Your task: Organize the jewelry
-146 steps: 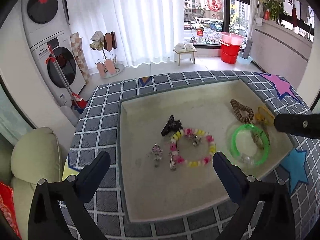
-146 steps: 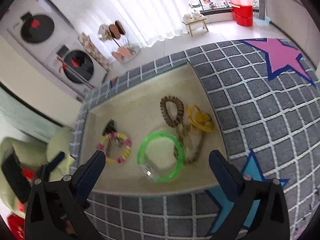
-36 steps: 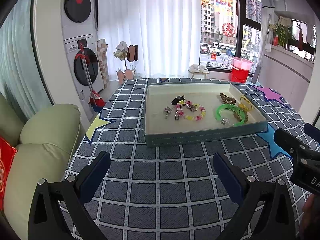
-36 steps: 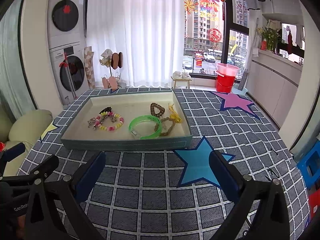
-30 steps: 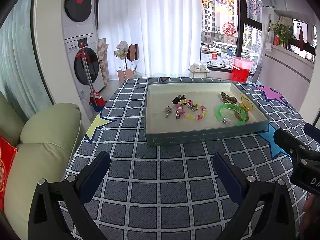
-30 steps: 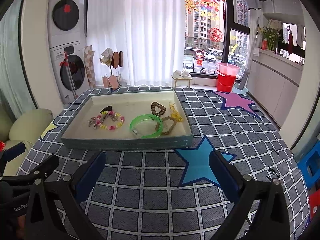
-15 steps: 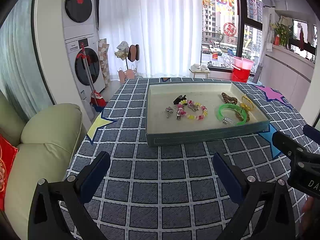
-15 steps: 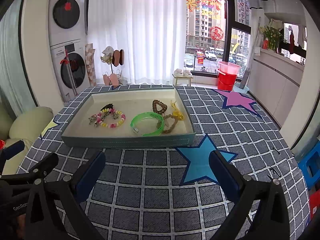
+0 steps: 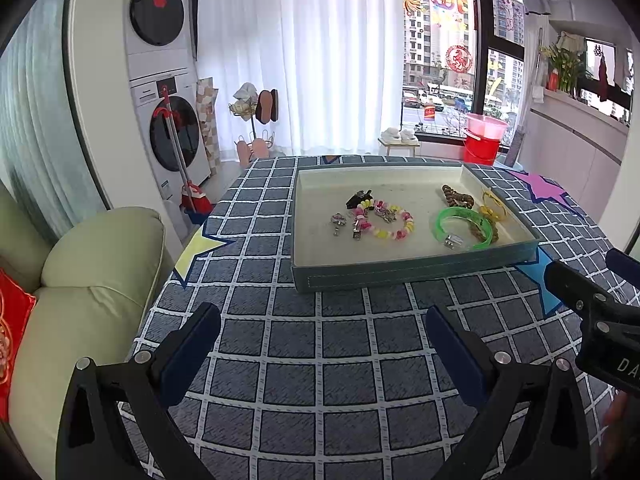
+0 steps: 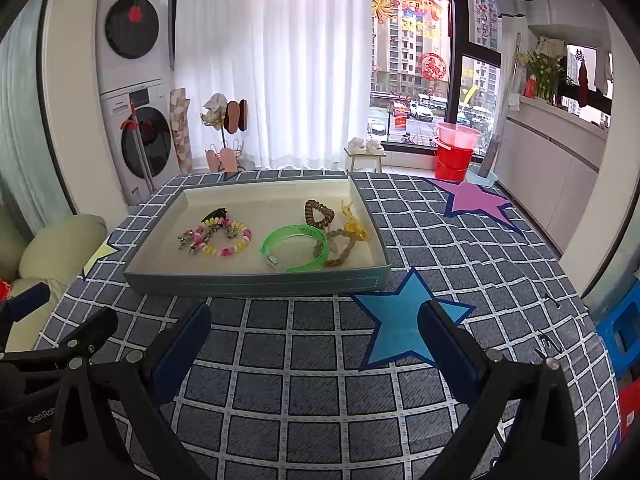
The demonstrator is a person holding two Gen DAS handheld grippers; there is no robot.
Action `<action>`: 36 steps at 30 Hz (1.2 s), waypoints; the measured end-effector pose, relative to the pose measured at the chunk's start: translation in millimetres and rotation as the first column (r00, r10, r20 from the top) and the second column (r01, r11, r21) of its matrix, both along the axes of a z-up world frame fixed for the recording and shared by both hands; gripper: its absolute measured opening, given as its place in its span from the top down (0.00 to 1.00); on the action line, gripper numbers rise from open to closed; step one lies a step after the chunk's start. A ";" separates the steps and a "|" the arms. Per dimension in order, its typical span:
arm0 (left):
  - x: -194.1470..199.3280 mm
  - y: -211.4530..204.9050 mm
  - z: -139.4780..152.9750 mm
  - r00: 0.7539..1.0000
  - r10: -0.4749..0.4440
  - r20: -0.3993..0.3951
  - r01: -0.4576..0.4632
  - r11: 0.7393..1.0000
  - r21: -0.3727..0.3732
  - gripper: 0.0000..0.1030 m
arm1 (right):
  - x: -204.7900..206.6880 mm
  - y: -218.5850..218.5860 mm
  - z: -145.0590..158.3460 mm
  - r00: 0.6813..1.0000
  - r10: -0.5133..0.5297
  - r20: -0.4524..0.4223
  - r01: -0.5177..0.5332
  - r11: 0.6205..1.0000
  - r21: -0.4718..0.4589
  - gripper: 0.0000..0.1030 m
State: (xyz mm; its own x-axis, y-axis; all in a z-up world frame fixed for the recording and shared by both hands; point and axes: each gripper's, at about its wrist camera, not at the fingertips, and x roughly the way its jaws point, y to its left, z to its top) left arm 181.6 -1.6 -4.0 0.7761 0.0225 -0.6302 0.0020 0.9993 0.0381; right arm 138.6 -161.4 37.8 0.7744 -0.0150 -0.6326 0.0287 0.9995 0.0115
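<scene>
Left tool (image 9: pixel 322 344): fingers spread wide apart, holding nothing, hovering over the desk at 6 o'clock of the tray.
Right tool (image 10: pixel 314 342): fingers likewise wide apart and empty, also at 6 o'clock of the tray; its body shows at the left view's 4 o'clock edge.
Tray (image 9: pixel 400 274): one shallow teal tray with a cream floor, resting on the checked desk (image 9: pixel 300 340) cover.
Bangle (image 10: pixel 295 247): one green ring, near the tray's 5 o'clock side.
Beaded bracelet (image 10: pixel 226 240): one, pink, yellow and white, at the tray's 9 o'clock half.
Metal charms (image 9: pixel 338 222): a few small pieces touching or just beside the beaded bracelet; exact count unclear.
Black clip (image 9: pixel 359 197): one, at 11 o'clock of the beaded bracelet.
Brown bead bracelet (image 10: pixel 319 213): one, at 12 o'clock of the bangle.
Yellow piece (image 10: pixel 354 228): one, against the tray's 3 o'clock wall.
Woven brown loop (image 10: pixel 340 246): one, just beside the bangle at 3 o'clock.
</scene>
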 end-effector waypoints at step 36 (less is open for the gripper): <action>-2.6 -0.6 1.4 1.000 -0.003 0.001 0.003 1.000 0.000 0.00 | -0.4 0.6 0.5 1.000 0.002 -0.001 -0.002 1.000 0.003 0.00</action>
